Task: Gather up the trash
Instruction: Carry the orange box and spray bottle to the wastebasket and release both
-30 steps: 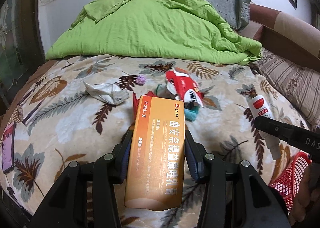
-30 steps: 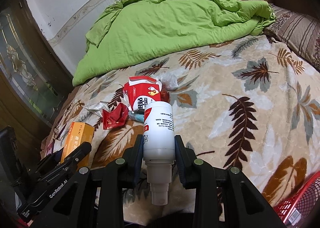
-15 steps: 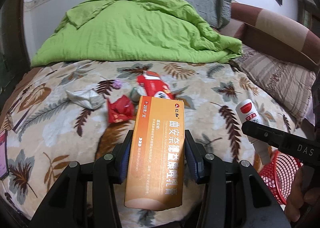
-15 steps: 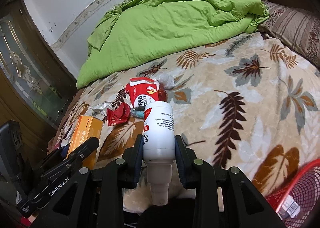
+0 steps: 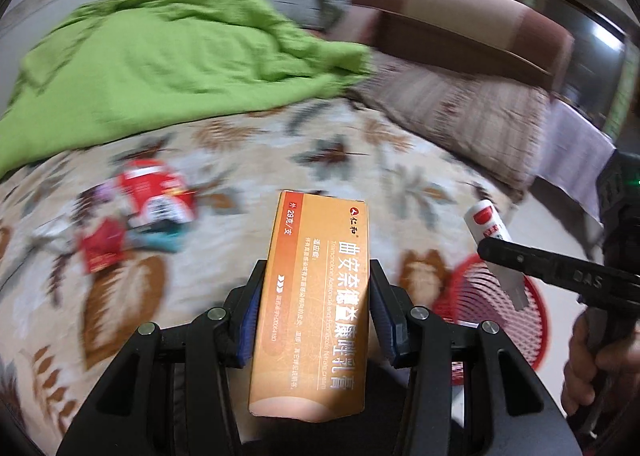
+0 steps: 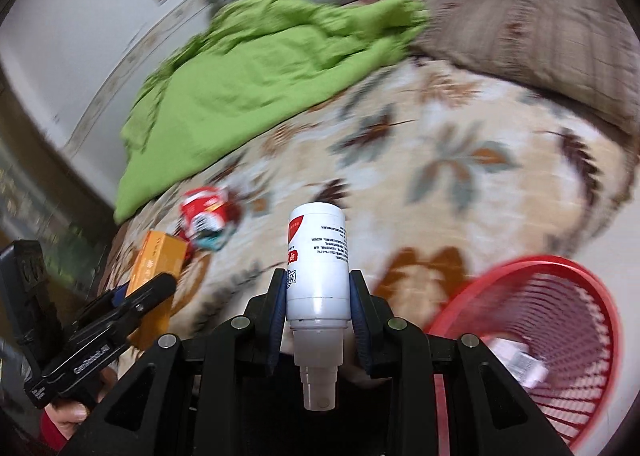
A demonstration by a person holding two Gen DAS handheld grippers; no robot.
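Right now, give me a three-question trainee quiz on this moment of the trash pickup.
1. What does the left gripper hold?
2. True or false: the white bottle in the right gripper is already inside the red basket.
3. Which stays on the bed: A) red wrappers B) a mug C) a shoe?

Key: 1. the orange box; 2. false, it is clamped between the pads; 3. A.

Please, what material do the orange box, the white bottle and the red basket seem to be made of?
Orange box: probably thin printed cardboard, with sharp folded edges. White bottle: likely plastic, smooth with a slight sheen. Red basket: seemingly moulded plastic, an open mesh.
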